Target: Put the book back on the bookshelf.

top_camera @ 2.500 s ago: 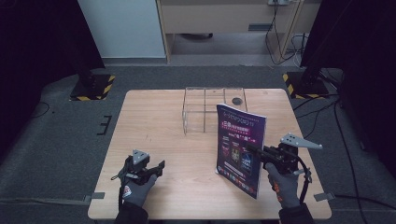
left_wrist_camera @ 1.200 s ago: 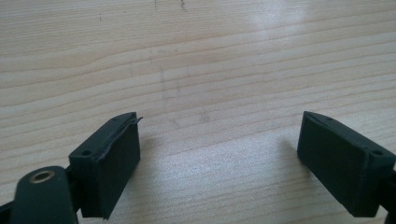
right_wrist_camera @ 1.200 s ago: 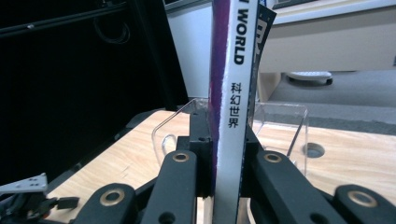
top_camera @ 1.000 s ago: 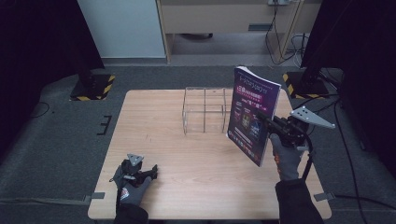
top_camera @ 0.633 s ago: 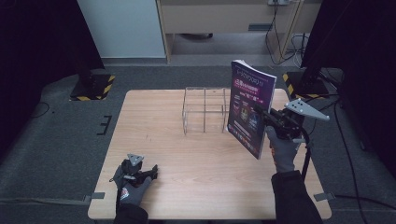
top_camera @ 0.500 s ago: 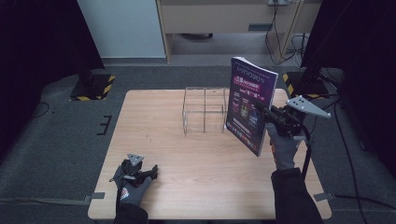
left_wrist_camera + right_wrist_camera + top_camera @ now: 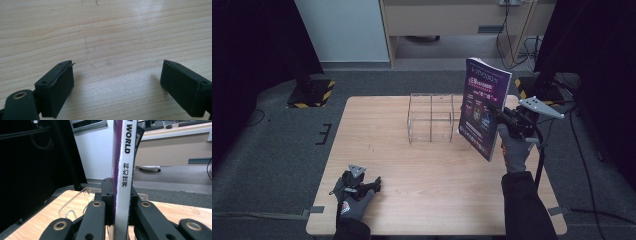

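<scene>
Right gripper clamped on the spine edge of a purple magazine, jaws pressed flat against both sides of the spine as seen in the right gripper view. Held aloft above the bench, near its right edge and toward the far right corner, just beside the right end of a clear wire-framed rack that stands at the middle of the far edge. Gripped by the spine most likely so the pages hang together as one stiff slab instead of fanning open, and kept upright so the thin edge can slip down between the rack's dividers; judged as a carry toward a slot, with insertion not yet begun.

Long axis of the magazine close to vertical, top tipped a little toward the far edge, lower corner nearest the near edge. Cover facing the bench's left edge, spine turned toward the right edge and the gripper; spine lettering running top to bottom in the right gripper view.

Left gripper parked low near the near left corner, resting close over bare wood, jaws spread wide with nothing between them — idle, probably kept clear of the work.
</scene>
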Demonstrator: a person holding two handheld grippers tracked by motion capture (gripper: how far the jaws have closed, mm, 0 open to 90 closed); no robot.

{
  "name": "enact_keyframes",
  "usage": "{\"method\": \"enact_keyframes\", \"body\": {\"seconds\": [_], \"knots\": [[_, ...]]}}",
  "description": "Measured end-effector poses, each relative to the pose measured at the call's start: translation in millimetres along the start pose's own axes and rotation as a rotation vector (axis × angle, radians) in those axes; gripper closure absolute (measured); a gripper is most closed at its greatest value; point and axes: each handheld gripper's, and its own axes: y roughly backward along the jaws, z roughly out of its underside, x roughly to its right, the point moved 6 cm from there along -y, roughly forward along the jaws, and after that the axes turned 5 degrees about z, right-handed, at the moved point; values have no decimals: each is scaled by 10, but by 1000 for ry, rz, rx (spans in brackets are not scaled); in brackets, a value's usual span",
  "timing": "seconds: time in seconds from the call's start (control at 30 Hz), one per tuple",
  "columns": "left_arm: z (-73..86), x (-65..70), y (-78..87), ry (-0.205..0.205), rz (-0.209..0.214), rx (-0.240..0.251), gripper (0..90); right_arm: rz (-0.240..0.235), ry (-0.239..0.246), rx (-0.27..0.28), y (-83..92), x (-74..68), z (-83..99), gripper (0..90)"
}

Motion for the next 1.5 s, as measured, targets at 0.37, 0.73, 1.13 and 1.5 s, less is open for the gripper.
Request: {"method": "enact_keyframes", "body": {"seconds": [0.37,0.73,1.13,1.5], "knots": [[0,0,0,-1,1,0,106,22,6,13,-175,40,0,830],[0,1,-1,0,1,0,104,44,3,21,-432,40,85,829],[-1,0,-1,-2,1,0,103,70,17,-3,-715,17,210,830],[-1,2,-3,-1,2,1,101,99,18,-12,-907,39,327,830]]}}
